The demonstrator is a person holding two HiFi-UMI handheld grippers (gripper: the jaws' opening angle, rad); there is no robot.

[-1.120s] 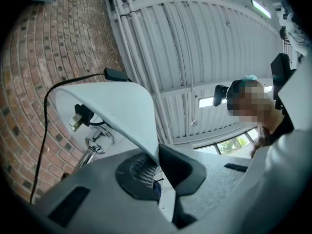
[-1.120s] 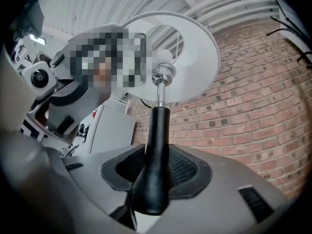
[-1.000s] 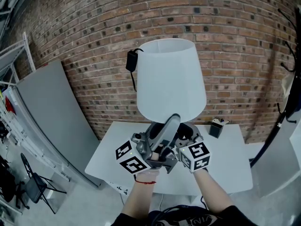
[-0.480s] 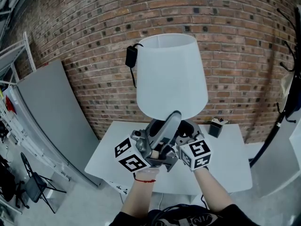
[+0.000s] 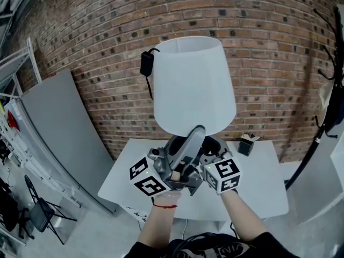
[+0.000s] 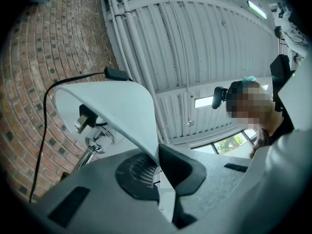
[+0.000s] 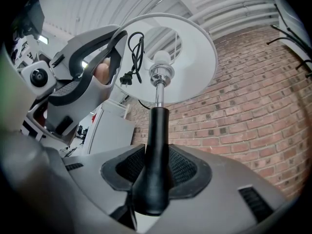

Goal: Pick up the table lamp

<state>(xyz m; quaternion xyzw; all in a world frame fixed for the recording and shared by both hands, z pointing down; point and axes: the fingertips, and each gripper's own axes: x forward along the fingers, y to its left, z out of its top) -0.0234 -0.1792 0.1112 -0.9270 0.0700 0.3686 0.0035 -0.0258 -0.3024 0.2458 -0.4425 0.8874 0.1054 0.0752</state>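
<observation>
The table lamp hangs in the air above the table, held by both grippers. Its white shade [image 5: 193,85] fills the middle of the head view, with the black plug [image 5: 145,64] dangling at the shade's left. My left gripper [image 5: 197,131] reaches up and is shut on the shade's lower rim [image 6: 148,130]; the pads pinch the thin edge. My right gripper [image 7: 157,172] is shut on the lamp's black stem [image 7: 157,145]. Above the stem I see the bulb [image 7: 161,58] and the coiled cord [image 7: 136,48] inside the shade. The lamp's base is hidden behind the grippers.
A white table [image 5: 260,184] stands below against a brick wall [image 5: 269,47], with a small black box [image 5: 246,144] near its back edge. A grey panel [image 5: 59,133] leans at the left. A black coat stand [image 5: 322,117] rises at the right, a folding chair [image 5: 40,211] low left.
The lamp has edged a little upward and leftward in the head view. Both grips have stayed the same.
</observation>
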